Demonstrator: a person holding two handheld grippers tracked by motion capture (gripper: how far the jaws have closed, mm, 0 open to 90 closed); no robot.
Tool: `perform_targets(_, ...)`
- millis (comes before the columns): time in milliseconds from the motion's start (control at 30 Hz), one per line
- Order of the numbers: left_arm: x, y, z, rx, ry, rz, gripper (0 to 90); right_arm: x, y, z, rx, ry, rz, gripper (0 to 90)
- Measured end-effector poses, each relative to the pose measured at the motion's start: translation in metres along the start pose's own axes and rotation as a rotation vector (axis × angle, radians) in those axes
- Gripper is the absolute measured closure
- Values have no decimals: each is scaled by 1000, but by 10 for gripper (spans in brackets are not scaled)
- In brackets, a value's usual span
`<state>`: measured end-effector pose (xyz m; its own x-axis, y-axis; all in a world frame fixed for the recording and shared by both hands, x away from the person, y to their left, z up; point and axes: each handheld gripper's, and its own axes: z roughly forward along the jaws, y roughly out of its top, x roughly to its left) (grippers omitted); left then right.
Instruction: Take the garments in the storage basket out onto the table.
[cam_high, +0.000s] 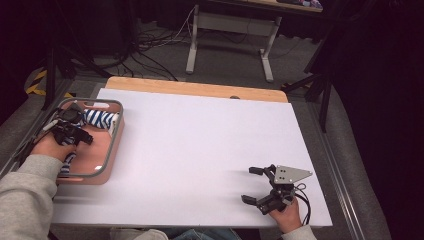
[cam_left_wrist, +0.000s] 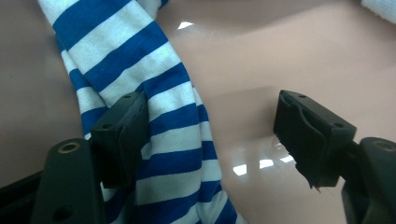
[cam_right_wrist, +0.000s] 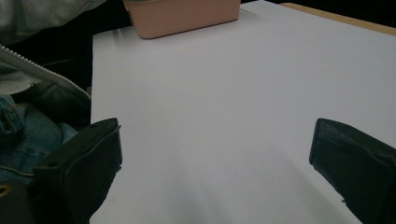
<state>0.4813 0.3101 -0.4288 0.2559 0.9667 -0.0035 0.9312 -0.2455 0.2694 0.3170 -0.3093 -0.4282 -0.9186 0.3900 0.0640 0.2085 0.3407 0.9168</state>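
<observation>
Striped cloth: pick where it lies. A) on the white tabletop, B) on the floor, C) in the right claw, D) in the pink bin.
D: the striped cloth lies on the pink bin floor, with the left claw open over it.

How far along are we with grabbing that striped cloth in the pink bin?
Done: the left hand-held gripper is down inside the pink bin, jaws astride the blue-and-white striped cloth. In hand: one pad touches the cloth, the other stands clear, so no grip yet. Left: closing and lifting it out. The right hand-held gripper waits open on the white tabletop.
</observation>
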Motion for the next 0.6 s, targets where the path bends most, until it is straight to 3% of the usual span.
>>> perform_targets(133,1,0,-1,3,-1,-13,298,0,0,0,0,-1,0,28)
perform_targets(167,2,0,-1,3,2,-16,373,0,0,0,0,0,0,28)
perform_targets(367,8,2,-3,10,69,-45,633,0,0,0,0,1,-2,27)
perform_targets(467,8,2,-4,11,98,-44,707,0,0,0,0,-1,-4,27)
perform_targets(600,9,1,-5,10,101,-43,763,0,0,-1,-3,1,-2,26)
